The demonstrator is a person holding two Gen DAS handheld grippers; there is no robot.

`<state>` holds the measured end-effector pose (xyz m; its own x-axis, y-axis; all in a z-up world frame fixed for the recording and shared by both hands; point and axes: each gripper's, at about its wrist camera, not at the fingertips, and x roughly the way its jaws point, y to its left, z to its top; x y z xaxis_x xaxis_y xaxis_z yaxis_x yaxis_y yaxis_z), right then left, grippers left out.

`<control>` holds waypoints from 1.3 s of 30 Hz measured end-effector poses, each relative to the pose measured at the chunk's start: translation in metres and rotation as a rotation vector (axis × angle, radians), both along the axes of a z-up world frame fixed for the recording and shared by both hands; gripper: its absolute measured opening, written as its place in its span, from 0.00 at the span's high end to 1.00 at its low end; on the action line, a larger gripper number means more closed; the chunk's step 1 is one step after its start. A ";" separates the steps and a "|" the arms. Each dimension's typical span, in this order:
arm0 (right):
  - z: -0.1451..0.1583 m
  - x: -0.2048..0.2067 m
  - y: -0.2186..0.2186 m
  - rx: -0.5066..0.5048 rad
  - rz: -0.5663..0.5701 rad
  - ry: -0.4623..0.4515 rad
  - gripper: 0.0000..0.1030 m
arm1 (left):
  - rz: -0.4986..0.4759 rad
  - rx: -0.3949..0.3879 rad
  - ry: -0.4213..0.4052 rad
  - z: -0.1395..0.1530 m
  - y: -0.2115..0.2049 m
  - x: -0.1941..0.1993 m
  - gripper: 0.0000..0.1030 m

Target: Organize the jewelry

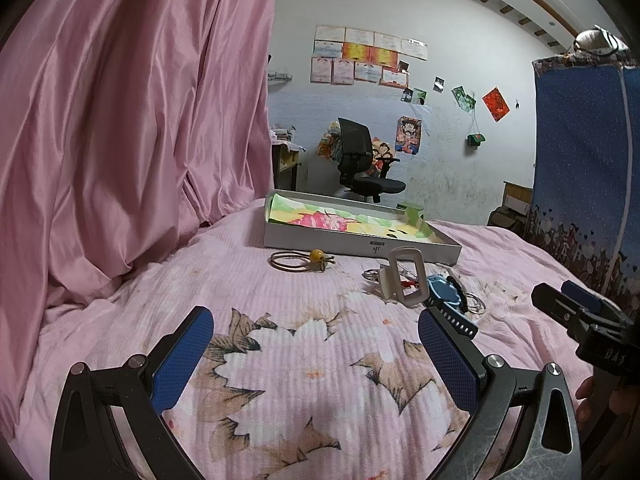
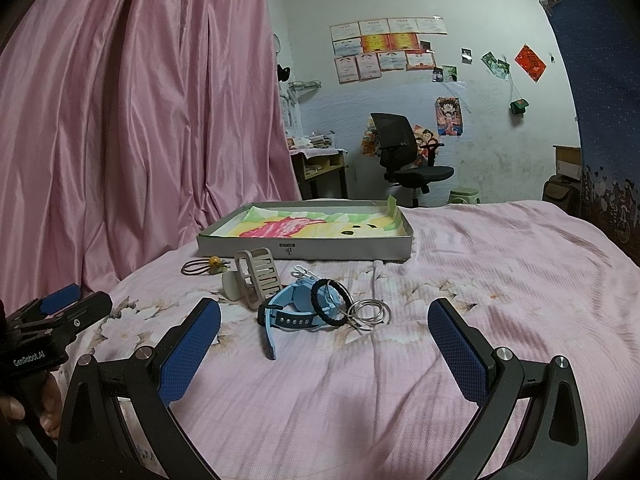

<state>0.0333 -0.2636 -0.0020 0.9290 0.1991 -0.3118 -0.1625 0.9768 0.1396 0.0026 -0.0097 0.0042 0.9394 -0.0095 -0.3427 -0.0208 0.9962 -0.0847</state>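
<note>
A shallow grey box [image 1: 340,246] [image 2: 340,249] lined with colourful paper lies on the pink bedspread. In front of it are a brown hair tie with a yellow bead [image 1: 316,257] [image 2: 208,266], a pale hair claw clip [image 1: 406,280] [image 2: 256,280], a blue watch [image 1: 442,292] [image 2: 292,314], a black bracelet [image 2: 330,302] and silver rings [image 1: 476,305] [image 2: 370,312]. My left gripper [image 1: 316,356] [image 2: 80,300] is open over the bed, short of the hair tie. My right gripper [image 2: 326,348] [image 1: 556,292] is open, with the watch just beyond its fingertips.
A pink curtain [image 1: 120,120] hangs along the left of the bed. A blue patterned cloth [image 1: 584,160] stands at the right. Beyond the bed are a black office chair [image 2: 404,156] and a desk [image 2: 320,168] by the wall.
</note>
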 end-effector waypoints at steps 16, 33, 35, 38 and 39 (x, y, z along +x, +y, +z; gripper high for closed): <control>0.018 0.041 -0.017 -0.059 -0.020 0.105 0.01 | -0.053 -0.042 0.155 0.000 -0.005 0.060 0.00; 0.005 0.090 0.001 -0.151 0.126 0.224 0.42 | -0.215 -0.130 0.327 -0.013 -0.017 0.133 0.27; 0.000 0.092 0.002 -0.150 0.140 0.242 0.51 | -0.234 -0.132 0.343 -0.015 -0.020 0.139 0.32; -0.006 0.096 0.006 -0.152 0.171 0.266 0.64 | -0.261 -0.134 0.358 -0.018 -0.024 0.145 0.39; -0.008 0.096 0.007 -0.152 0.183 0.272 0.65 | -0.267 -0.135 0.361 -0.018 -0.025 0.146 0.42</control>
<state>0.1292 -0.2561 -0.0096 0.7611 0.2869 -0.5818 -0.3134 0.9479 0.0575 0.1491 -0.0350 -0.0138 0.7188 -0.3017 -0.6264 0.1830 0.9513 -0.2482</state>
